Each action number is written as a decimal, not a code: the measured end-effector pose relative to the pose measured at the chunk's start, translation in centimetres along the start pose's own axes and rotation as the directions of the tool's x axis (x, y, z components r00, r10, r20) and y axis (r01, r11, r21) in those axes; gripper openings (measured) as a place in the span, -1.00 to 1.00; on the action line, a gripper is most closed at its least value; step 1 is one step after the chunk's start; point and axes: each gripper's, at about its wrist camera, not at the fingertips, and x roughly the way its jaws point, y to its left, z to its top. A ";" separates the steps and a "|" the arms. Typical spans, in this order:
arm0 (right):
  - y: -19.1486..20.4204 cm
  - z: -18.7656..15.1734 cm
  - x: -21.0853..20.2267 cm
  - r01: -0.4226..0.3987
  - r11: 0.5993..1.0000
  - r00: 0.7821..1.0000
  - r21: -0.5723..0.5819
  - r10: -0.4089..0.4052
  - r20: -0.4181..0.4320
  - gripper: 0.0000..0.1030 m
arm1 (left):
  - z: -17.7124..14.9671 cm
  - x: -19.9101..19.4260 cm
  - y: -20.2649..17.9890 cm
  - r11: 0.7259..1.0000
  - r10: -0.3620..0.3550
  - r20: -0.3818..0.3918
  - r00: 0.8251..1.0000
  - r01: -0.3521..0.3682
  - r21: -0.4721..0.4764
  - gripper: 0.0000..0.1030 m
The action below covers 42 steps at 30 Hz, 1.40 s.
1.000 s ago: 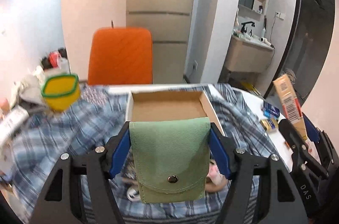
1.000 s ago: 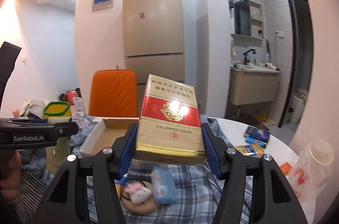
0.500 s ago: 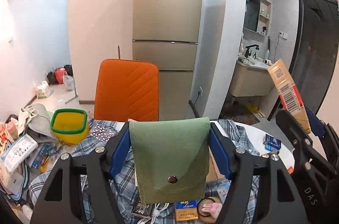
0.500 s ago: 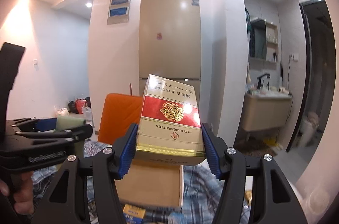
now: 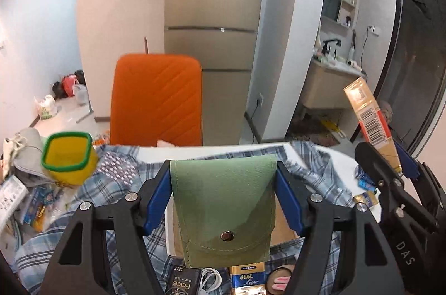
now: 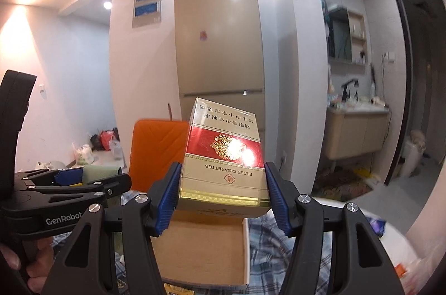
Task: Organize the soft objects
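A: Left gripper state?
B: Clamped on green pouch, both blue pads pressed against its sides. Pouch upright, snap flap facing camera, held over the open cardboard box.

A: Right gripper?
B: Pinching a cigarette pack, red and gold, print upside down, glare on the red band. Also held above the box. Visible from the left wrist view too, far right, barcode side showing.

A: Box contents?
B: Brown floor visible, white rim. Rest hidden behind pouch and pack, cannot tell.

A: Surface?
B: Table covered with blue plaid cloth, rumpled. White tabletop bare along the far edge. Yellow container with green rim on the left, tilted. Clutter of packets and grey fabric beyond it at far left. Near edge, under the pouch: dark "Face" packet, white cable, blue and gold box, something pink at the bottom, blurred. Small blue packs on the right by the other gripper.

A: Room?
B: Orange chair pushed against the far side of the table. Beige fridge behind it, sticker on the upper door. 2 blue panels on the wall left of it. Vanity with black tap in an alcove to the right, dark doorway beside it. Bags on the floor at back left. Ceiling spots lit.
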 end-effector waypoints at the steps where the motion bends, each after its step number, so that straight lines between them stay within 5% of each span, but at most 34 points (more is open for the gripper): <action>1: -0.1 -0.4 0.9 0.002 1.000 1.000 -0.005 -0.002 -0.019 0.18 | -0.2 0.8 0.2 1.000 -0.004 -0.014 1.000 0.004 0.001 0.33; 8: -0.5 -3.8 6.7 -0.016 1.000 0.986 -0.007 0.015 -0.167 0.18 | -2.3 5.7 1.3 0.999 -0.038 -0.115 0.993 0.037 -0.010 0.33; 24: -0.7 -10.9 14.6 -0.040 0.999 0.904 0.004 0.038 -0.427 0.18 | -4.7 11.4 3.2 0.999 -0.027 -0.220 0.975 0.016 -0.051 0.33; 32: 0.2 -11.4 14.9 -0.057 0.998 0.896 -0.027 0.039 -0.443 0.19 | -5.0 11.7 2.9 1.000 -0.021 -0.241 0.970 0.017 -0.020 0.38; 35: 0.3 -11.5 14.8 -0.060 0.998 0.903 -0.031 0.041 -0.429 0.57 | -5.0 11.6 2.7 1.000 -0.002 -0.231 0.973 0.000 -0.008 0.57; 42: 0.3 -11.0 14.2 -0.042 0.998 0.915 -0.052 0.017 -0.404 0.61 | -4.5 10.5 2.9 1.000 -0.005 -0.195 0.981 0.003 -0.013 0.58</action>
